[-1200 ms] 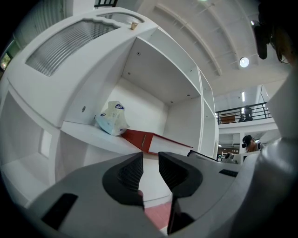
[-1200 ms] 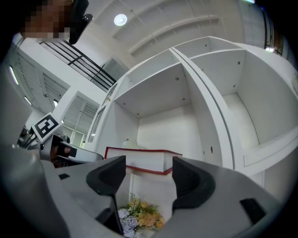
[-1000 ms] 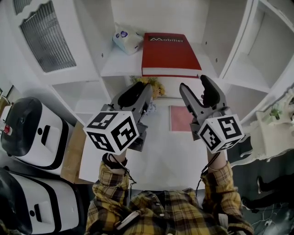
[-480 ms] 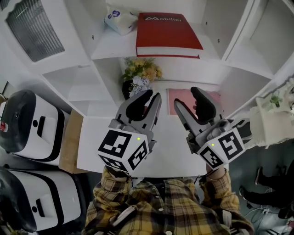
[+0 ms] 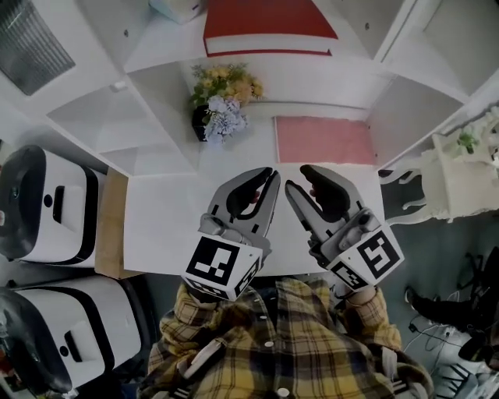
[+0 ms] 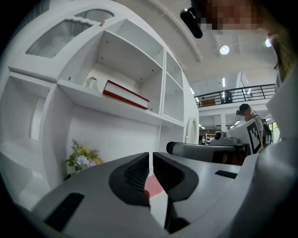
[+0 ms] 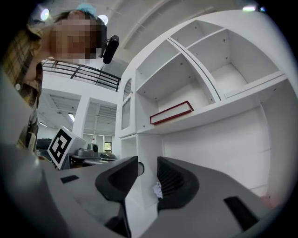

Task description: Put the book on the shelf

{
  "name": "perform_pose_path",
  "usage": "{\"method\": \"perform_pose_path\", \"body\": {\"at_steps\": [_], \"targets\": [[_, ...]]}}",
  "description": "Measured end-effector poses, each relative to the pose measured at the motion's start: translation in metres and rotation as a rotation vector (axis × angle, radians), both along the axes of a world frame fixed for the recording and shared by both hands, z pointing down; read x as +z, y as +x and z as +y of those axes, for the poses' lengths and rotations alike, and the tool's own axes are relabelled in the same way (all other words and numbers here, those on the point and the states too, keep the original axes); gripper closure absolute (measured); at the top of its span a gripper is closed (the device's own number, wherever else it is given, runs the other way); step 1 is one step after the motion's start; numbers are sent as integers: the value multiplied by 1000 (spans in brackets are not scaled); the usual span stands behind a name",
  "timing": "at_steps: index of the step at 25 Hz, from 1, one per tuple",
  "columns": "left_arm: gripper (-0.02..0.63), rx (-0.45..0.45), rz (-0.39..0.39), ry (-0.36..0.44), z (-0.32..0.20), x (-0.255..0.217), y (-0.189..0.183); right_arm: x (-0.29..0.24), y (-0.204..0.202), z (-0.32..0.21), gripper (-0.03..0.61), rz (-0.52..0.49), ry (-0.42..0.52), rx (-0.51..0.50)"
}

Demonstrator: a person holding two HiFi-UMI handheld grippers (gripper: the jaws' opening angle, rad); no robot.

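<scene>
Overhead, we find the red hardcover book (image 5: 269,23) lying flat on the white shelf (image 5: 168,44), so our left gripper (image 5: 259,181) and right gripper (image 5: 306,181) hang clear. Left gripper view: jaws just closed nearly together, empty. Right gripper view: jaws narrowing, half-spread, empty.

The red hardcover book (image 5: 269,19) has a white page block between its covers. It is closed and lies flat, front cover up. It rests on a horizontal shelf board (image 5: 160,54) of the white painted shelf unit (image 6: 56,116), inside an open compartment bounded by upright dividers on the left and right. One page-block edge faces near and sits close to the board's front edge. The book's far part is cut off in the head view.
</scene>
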State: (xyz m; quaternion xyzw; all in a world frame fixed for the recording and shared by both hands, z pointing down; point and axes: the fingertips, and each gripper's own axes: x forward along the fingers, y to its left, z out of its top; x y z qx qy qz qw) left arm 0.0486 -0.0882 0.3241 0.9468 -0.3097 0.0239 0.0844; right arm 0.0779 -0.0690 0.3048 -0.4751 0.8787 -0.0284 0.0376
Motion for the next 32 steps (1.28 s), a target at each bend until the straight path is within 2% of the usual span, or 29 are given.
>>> {"method": "perform_pose_path", "body": {"at_steps": [3,9,13,20,32], "targets": [[577,11,5,-33,8,16,5,15,4,5,462,16,-23,21],[588,-1,36,-63,20,38,1,44,5,14,525,-49,-100,20],[592,-9,41,-87,23,49,-2,58,6,19,545,-74,-134,23],[594,-7,18,-102,31,65,-2,82,9,23,555,-100,-203,16],[594,-23,-11,-96,24,64,4,79,9,12,560,-119,-204,-24]]}}
